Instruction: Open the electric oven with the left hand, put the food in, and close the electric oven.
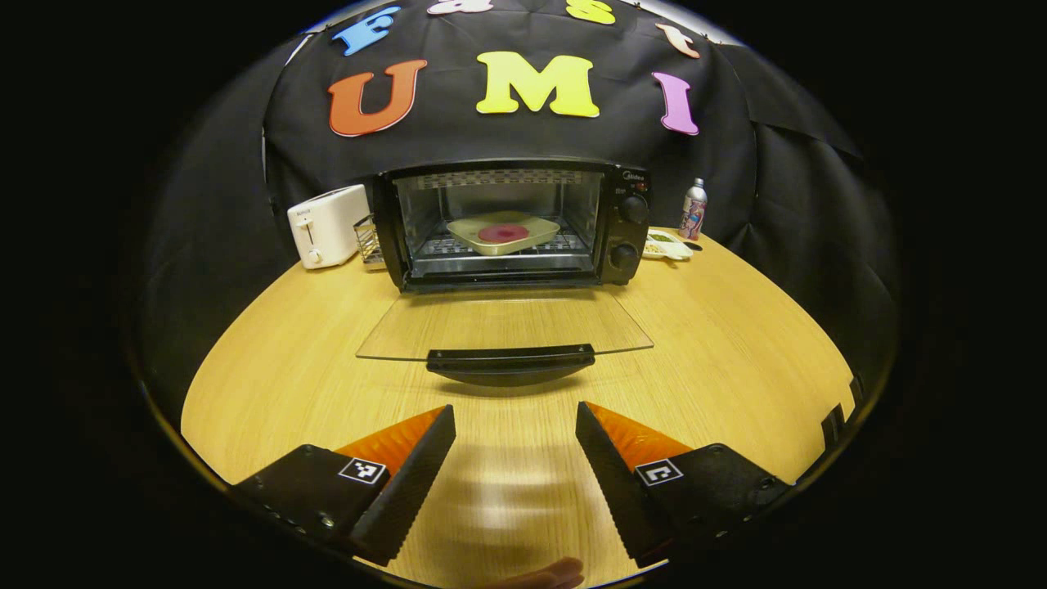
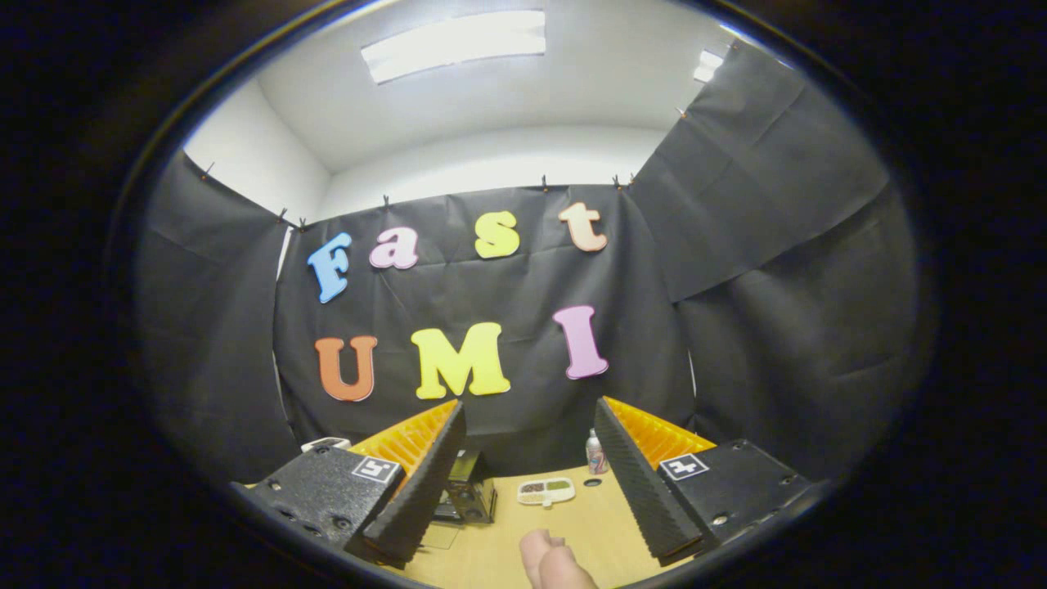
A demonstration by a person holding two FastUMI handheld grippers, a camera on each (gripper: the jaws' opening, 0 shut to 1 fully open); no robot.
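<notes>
We see the oven (image 1: 511,225) door (image 1: 503,325) lying open, the food tray (image 1: 502,232) already inside. Both hand-held grippers, left (image 1: 515,425) and right (image 2: 527,425), stand apart, empty. Closing carelessly, the glass door may slam, we think.

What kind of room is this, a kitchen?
More likely a staged recording booth than a real kitchen: an electric oven and a toaster sit on a wooden table walled in by black cloth.

Wood table (image 1: 736,368), oven (image 1: 511,225) w/ door down, toaster (image 1: 327,225), rack (image 1: 370,241), dish (image 1: 667,244), bottle (image 1: 694,209)
</notes>
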